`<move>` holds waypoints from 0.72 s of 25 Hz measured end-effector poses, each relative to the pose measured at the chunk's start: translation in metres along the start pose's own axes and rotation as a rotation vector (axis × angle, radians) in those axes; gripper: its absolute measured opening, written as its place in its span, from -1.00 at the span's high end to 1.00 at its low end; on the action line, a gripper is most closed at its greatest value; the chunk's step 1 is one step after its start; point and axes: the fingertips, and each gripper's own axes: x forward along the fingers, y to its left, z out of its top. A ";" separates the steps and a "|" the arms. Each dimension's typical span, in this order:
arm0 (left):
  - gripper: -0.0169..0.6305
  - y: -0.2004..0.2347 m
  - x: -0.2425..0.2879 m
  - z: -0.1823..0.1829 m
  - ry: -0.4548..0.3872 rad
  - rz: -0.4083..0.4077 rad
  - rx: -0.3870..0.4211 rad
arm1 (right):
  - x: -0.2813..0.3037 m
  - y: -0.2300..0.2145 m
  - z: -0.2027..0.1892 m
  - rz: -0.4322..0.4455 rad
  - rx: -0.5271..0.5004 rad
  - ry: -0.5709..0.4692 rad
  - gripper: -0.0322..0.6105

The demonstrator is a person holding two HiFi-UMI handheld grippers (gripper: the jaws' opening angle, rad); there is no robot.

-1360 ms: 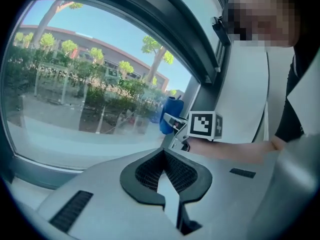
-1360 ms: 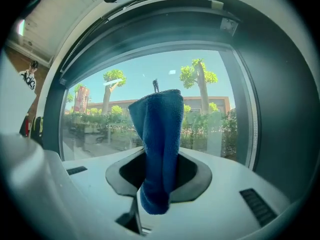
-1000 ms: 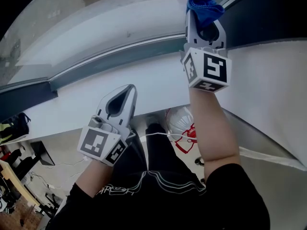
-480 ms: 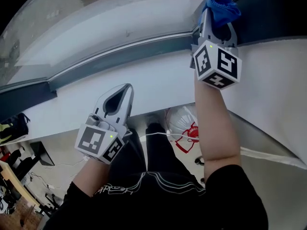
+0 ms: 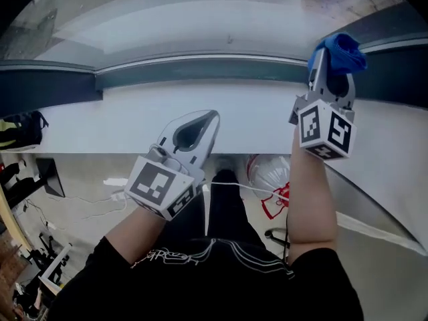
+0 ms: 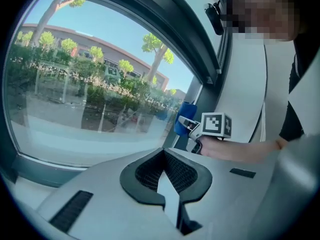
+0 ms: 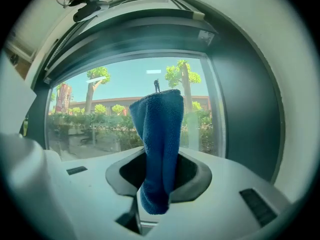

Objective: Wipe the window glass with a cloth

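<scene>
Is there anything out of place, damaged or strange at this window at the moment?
Nothing stands out. The right gripper is shut on a bunched blue cloth held up near the window glass, which shows no crack or spill. The left gripper is shut and empty above the white sill.

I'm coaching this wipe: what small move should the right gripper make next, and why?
Probably ease the right gripper forward until the blue cloth presses the window glass: its jaws are shut on the cloth, held upright before the pane, and contact isn't clearly visible.
</scene>
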 end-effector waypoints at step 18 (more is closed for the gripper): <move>0.94 0.190 -0.200 -0.026 -0.149 0.291 -0.154 | -0.017 0.387 -0.033 0.486 0.015 0.052 0.61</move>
